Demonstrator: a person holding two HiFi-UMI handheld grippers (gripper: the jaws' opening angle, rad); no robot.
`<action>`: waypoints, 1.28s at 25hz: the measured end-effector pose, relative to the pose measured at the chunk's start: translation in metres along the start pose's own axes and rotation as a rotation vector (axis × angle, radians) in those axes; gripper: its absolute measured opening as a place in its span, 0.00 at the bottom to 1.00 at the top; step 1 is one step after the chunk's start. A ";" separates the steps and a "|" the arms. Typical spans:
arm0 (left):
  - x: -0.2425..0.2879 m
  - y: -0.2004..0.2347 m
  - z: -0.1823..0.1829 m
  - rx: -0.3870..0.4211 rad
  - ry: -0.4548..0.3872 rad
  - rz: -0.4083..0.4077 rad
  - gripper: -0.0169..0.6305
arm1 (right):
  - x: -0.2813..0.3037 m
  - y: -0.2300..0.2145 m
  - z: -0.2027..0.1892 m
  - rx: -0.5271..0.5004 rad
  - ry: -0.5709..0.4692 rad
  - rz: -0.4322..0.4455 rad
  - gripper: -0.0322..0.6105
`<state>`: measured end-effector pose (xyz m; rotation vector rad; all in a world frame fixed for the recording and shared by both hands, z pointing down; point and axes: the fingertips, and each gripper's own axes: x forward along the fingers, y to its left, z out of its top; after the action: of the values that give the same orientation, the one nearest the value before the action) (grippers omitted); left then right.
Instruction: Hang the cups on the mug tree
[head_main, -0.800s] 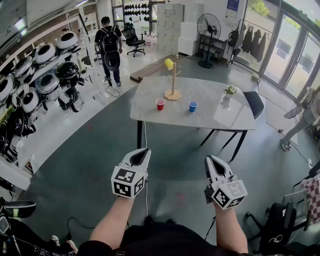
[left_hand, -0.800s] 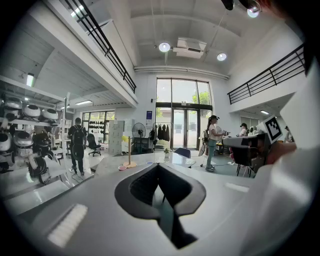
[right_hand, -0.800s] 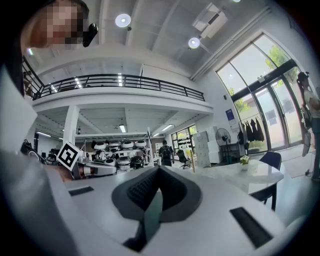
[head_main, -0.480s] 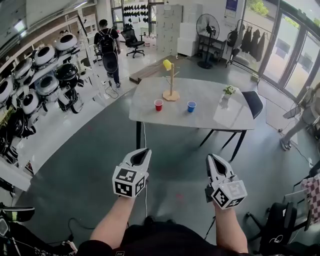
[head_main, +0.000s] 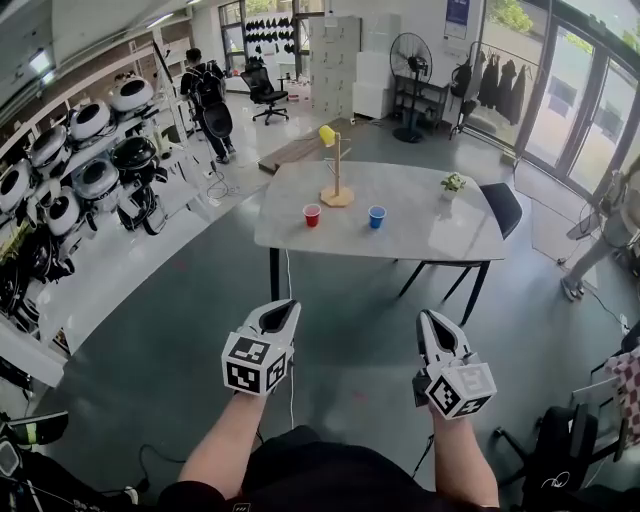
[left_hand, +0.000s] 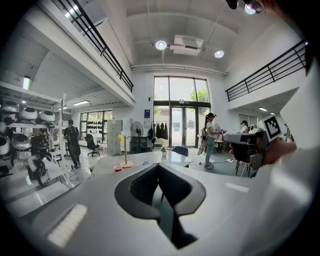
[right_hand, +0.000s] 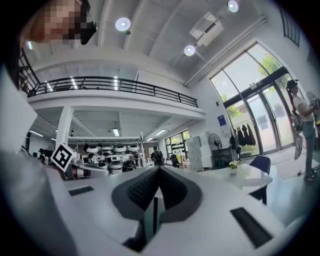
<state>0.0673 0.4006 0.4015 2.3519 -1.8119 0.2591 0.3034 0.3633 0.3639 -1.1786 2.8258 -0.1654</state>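
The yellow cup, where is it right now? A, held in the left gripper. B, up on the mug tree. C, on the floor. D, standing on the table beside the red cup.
B: the yellow cup hangs near the top of the mug tree, while only the red cup and blue cup stand on the table.

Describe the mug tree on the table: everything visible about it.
The mug tree looks wooden: a thin upright post on a round, flat base. It stands on the grey table, toward the far left part in the head view, just behind the red cup. A yellow cup hangs at its top.
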 end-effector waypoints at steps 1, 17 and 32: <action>0.000 -0.002 0.001 -0.004 -0.004 -0.006 0.04 | -0.002 -0.002 0.001 0.000 -0.006 -0.001 0.06; 0.029 0.020 0.010 -0.048 -0.070 -0.017 0.64 | 0.044 0.001 -0.007 -0.020 0.083 0.023 0.51; 0.070 0.088 -0.048 -0.046 0.062 -0.005 0.72 | 0.113 -0.007 -0.054 0.074 0.142 0.023 0.57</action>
<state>-0.0025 0.3232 0.4663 2.2912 -1.7646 0.2843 0.2229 0.2823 0.4153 -1.1627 2.9238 -0.3630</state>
